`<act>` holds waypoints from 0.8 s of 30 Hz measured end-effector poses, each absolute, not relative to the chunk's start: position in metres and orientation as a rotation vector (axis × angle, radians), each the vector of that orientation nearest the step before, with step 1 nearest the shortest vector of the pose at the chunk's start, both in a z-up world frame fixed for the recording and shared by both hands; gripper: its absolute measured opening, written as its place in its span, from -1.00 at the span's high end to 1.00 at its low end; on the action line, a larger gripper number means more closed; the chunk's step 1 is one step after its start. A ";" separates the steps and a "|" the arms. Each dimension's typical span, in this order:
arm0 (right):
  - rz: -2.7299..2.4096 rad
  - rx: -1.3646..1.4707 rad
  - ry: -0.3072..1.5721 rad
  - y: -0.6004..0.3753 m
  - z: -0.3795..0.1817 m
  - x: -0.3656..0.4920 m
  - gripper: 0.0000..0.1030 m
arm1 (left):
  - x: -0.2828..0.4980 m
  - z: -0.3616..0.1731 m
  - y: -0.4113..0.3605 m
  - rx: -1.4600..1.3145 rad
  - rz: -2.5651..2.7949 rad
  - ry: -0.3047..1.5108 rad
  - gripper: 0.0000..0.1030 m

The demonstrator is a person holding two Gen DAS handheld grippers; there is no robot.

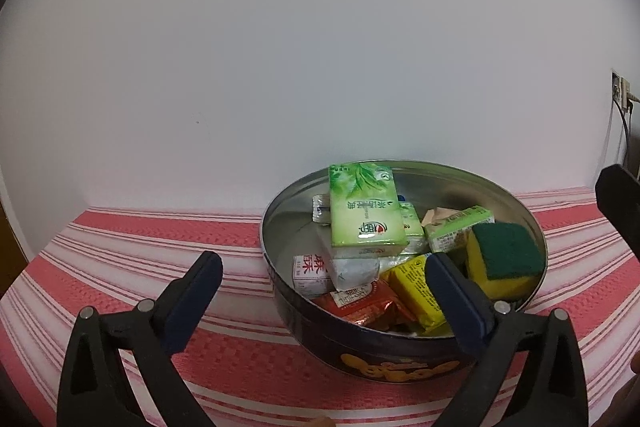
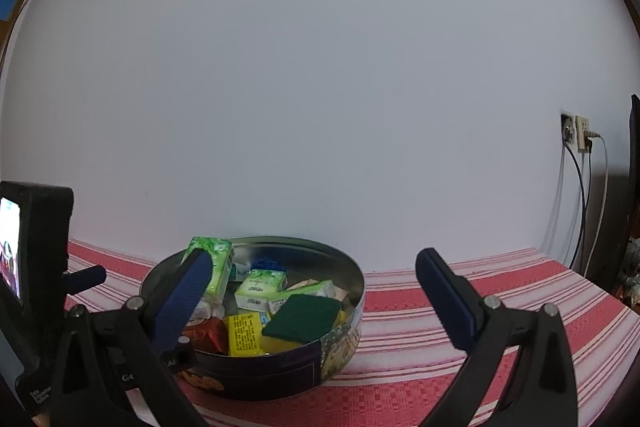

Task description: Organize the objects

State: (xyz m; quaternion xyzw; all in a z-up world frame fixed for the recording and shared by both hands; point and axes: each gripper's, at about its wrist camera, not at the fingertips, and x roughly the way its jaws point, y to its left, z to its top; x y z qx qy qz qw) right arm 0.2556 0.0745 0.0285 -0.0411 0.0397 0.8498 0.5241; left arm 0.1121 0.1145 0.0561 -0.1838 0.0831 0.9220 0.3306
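Observation:
A round dark-blue metal tin (image 1: pixel 360 347) stands on the striped cloth, holding several small things. On top lies a green tissue pack (image 1: pixel 364 207), with a yellow-and-green sponge (image 1: pixel 504 259) at the right, and a yellow packet (image 1: pixel 416 291) and a red packet (image 1: pixel 364 303) at the near side. My left gripper (image 1: pixel 322 263) is open at the tin's near rim, its right finger over the contents and its left finger outside the tin; it holds nothing. In the right wrist view my right gripper (image 2: pixel 313 257) is open and empty, straddling the tin's (image 2: pixel 280 375) right part, above the sponge (image 2: pixel 302 319).
The red-and-white striped tablecloth (image 2: pixel 460 327) runs back to a white wall (image 2: pixel 320 87). A wall socket (image 2: pixel 576 133) with hanging cables is at the right. The left gripper's camera body (image 2: pixel 36 267) fills the left edge of the right wrist view.

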 end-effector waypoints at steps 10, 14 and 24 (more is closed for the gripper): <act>2.049 -0.083 0.118 0.077 0.029 0.260 -1.00 | 0.103 0.053 0.112 -0.564 2.447 0.201 -0.99; 2.049 -0.082 0.128 0.076 0.029 0.257 -1.00 | 0.103 0.053 0.111 -0.561 2.446 0.201 -0.99; 2.030 -0.040 0.141 0.067 0.034 0.255 -1.00 | 0.112 0.067 0.105 -0.492 2.451 0.194 -0.99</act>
